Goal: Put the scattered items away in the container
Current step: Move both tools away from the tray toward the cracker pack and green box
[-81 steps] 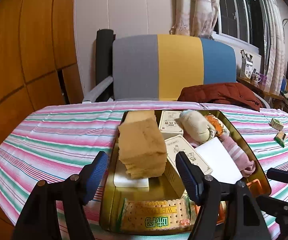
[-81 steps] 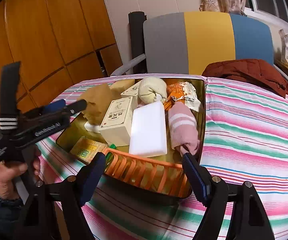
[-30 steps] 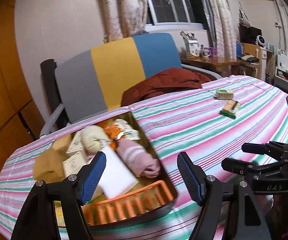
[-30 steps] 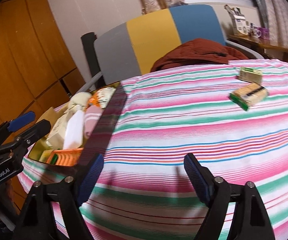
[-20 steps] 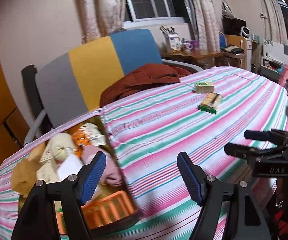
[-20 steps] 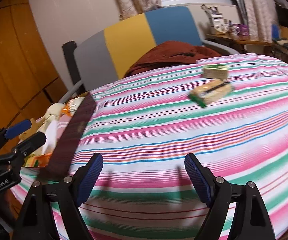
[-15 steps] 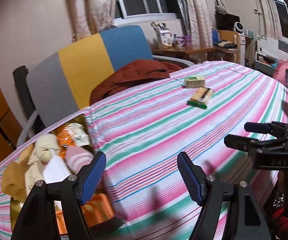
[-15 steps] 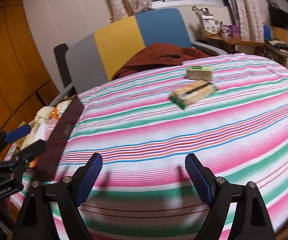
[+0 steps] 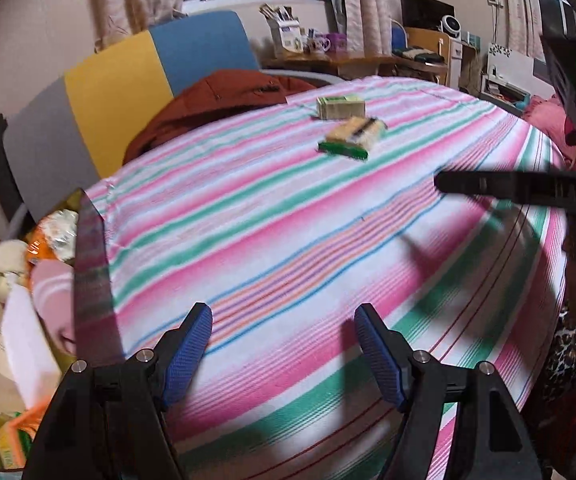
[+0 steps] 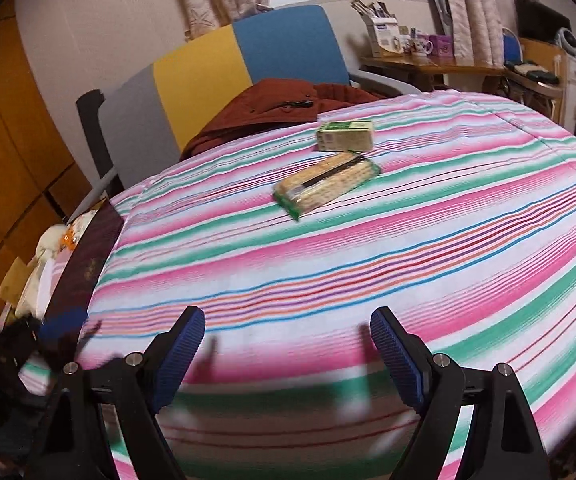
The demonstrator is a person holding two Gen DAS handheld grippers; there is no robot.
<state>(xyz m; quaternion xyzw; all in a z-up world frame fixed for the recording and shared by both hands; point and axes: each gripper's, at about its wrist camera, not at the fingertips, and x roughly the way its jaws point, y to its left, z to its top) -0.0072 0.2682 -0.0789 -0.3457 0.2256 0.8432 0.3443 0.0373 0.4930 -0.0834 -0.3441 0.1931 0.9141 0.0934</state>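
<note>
Two packs left near the far edge: cracker pack [image 10: 325, 187] slanting, green box [image 10: 344, 135] behind. Well ahead of right gripper [image 10: 288, 354], fingers apart, empty.

Striped cloth tablecloth [image 10: 367, 264], matt; glossy plastic-wrapped cracker pack [image 10: 325, 188]; glossy tin [image 9: 90, 280]

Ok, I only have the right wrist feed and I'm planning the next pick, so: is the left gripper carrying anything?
Observer: No. The left wrist view shows the left gripper open and empty above the striped cloth.
Operator: My view only catches the container's outer wall. What sits just behind it?
Observer: Inside the container, a pink striped sock lies next to that wall, with a white block on its far side.
</note>
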